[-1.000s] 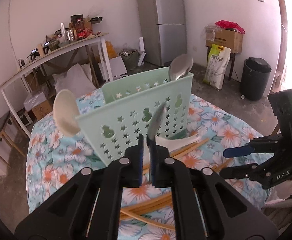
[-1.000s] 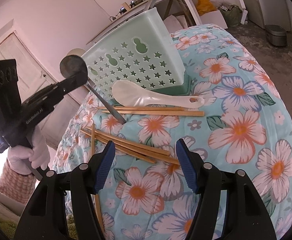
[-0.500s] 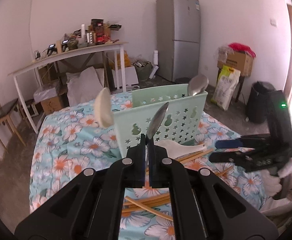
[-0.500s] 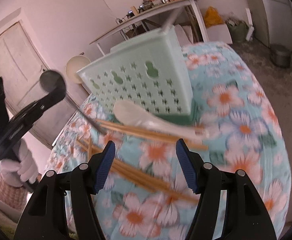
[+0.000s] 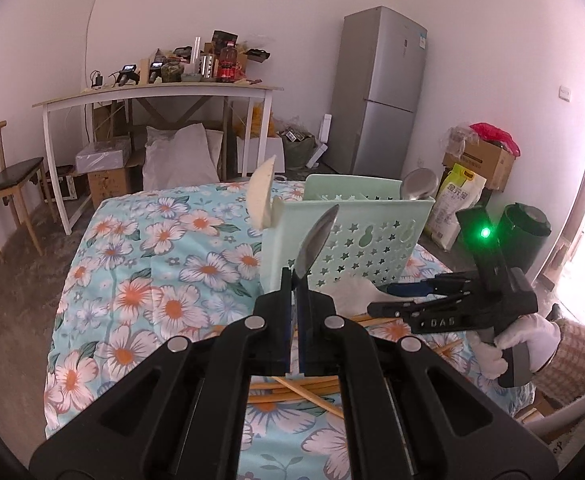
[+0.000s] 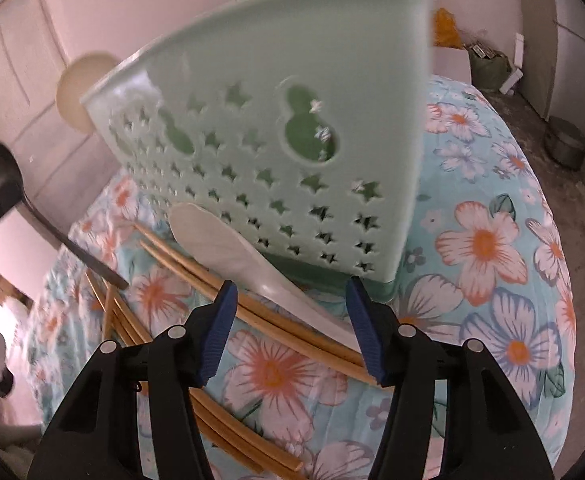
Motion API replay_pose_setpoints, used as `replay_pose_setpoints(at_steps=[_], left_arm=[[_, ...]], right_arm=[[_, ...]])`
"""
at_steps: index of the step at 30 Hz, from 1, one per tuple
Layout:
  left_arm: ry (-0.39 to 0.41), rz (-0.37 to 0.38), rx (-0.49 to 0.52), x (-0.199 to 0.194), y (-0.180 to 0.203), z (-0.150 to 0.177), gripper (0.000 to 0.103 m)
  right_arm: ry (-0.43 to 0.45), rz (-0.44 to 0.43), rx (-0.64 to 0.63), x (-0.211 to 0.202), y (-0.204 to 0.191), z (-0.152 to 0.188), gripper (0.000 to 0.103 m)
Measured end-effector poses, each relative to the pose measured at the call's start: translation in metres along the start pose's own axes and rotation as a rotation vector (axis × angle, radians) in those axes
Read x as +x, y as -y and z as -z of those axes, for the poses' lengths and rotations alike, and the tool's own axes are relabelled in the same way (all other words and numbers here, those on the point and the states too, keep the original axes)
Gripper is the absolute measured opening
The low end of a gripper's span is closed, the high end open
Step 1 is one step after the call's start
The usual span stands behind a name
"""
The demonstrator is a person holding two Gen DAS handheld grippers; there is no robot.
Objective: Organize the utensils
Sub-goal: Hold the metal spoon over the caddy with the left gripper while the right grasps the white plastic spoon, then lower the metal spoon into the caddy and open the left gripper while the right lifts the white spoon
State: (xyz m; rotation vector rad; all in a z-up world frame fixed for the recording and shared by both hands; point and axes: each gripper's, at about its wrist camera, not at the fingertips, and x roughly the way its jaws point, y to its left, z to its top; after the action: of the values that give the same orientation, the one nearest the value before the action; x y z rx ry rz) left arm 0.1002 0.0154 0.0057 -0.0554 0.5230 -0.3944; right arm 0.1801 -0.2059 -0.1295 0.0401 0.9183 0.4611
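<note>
Left gripper [image 5: 295,280], pads pinching a metal spoon [image 5: 315,240] bowl-up for dropping into the green utensil basket [image 6: 292,128]; right gripper [image 6: 290,320], jaws closing, straddles the white rice paddle [image 6: 228,248] lying atop chopsticks [image 6: 260,312].

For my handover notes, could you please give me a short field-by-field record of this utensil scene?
surface: floral cloth
holder: green basket, upright
left gripper: jaws shut on metal spoon
right gripper: jaws closing, nothing gripped, over white spoon
loose on cloth: white spoon, chopsticks
in basket: steel spoon, white ladle
</note>
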Motion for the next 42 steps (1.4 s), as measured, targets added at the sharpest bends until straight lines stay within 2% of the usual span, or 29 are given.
replay_pose_setpoints(at_steps=[3, 9, 15, 17, 23, 28, 42], left_arm=[[0.004, 0.0, -0.004, 0.0, -0.003, 0.001, 0.001], [0.005, -0.002, -0.017, -0.002, -0.007, 0.003, 0.001], [0.014, -0.007, -0.025, -0.006, -0.01, 0.003, 0.002], [0.015, -0.008, -0.028, -0.008, -0.01, 0.003, 0.002], [0.026, -0.014, -0.026, -0.014, -0.009, 0.001, 0.002], [0.048, -0.01, -0.031, -0.02, -0.009, -0.007, 0.002], [0.141, 0.019, -0.007, -0.034, 0.009, -0.043, 0.002]], right_arm=[[-0.026, 0.014, -0.051, 0.004, -0.008, -0.002, 0.051], [-0.011, 0.07, -0.158, 0.007, -0.032, -0.009, 0.05], [-0.001, 0.136, -0.315, 0.024, -0.069, -0.013, 0.035], [0.015, 0.162, -0.368, 0.025, -0.082, -0.013, 0.023], [0.106, 0.24, -0.49, 0.018, -0.113, -0.005, 0.011], [0.177, 0.275, -0.448, -0.002, -0.112, -0.005, 0.007], [0.308, 0.165, -0.201, -0.061, -0.057, -0.017, 0.006]])
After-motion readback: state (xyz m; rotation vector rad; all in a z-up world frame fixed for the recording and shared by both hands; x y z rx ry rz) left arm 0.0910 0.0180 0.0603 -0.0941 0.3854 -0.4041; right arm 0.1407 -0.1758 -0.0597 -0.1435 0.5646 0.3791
